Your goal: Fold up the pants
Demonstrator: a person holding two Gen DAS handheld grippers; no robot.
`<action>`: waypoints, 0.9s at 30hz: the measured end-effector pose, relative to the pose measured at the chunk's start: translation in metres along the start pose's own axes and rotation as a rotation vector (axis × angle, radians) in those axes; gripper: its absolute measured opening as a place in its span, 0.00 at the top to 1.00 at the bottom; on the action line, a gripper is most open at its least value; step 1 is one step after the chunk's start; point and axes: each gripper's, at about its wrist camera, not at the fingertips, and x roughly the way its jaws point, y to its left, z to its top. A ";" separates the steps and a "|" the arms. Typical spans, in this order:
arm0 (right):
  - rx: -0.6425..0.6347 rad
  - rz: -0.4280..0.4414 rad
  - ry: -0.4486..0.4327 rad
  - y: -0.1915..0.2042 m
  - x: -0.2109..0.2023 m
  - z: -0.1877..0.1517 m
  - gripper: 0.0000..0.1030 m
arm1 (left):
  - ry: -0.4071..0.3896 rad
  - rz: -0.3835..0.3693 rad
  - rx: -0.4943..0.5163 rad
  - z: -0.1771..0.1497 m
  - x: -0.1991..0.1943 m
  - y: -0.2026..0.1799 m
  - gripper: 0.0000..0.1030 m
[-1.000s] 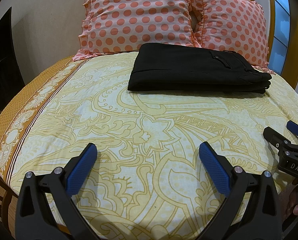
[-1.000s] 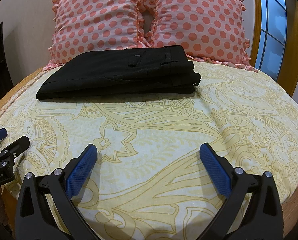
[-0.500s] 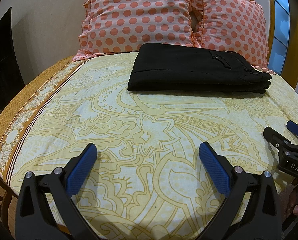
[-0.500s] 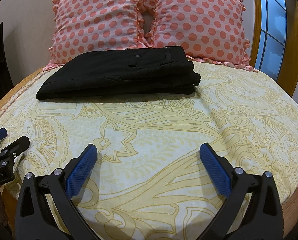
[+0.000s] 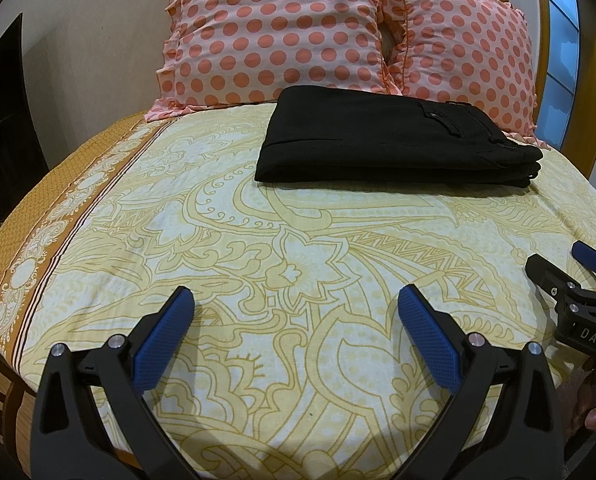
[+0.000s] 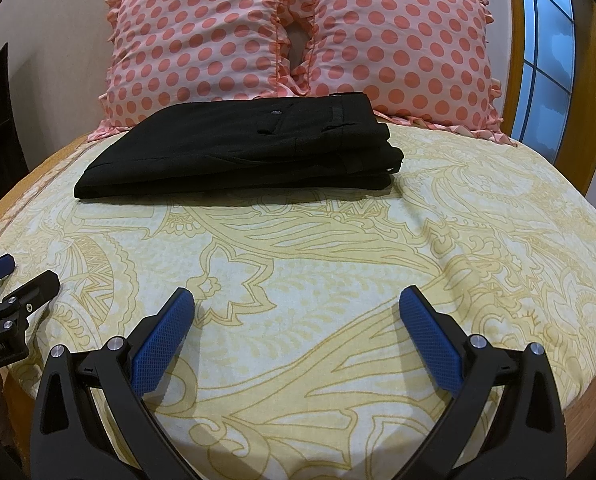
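Observation:
The black pants point(image 5: 390, 140) lie folded into a flat rectangle at the far end of the bed, just in front of the pillows; they also show in the right wrist view point(image 6: 241, 148). My left gripper point(image 5: 295, 300) is open and empty, low over the near part of the bed, well short of the pants. My right gripper point(image 6: 296, 300) is open and empty, likewise near the bed's front edge. Each gripper shows at the edge of the other's view: the right one point(image 5: 558, 264) and the left one point(image 6: 17, 276).
The bed has a yellow patterned sheet point(image 5: 298, 248) with an orange border point(image 5: 37, 216) on the left. Two pink polka-dot pillows point(image 6: 298, 36) stand against the headboard. A window point(image 6: 546, 60) is at the right, a dark panel point(image 5: 1, 120) at the left.

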 end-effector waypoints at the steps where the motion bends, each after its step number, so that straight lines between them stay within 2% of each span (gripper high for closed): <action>1: 0.000 0.000 0.000 0.000 0.000 0.000 0.01 | 0.000 0.001 0.000 0.000 0.000 0.000 0.02; 27: 0.002 -0.003 -0.002 0.001 0.000 0.000 0.01 | -0.005 0.000 -0.002 -0.001 0.000 -0.003 0.02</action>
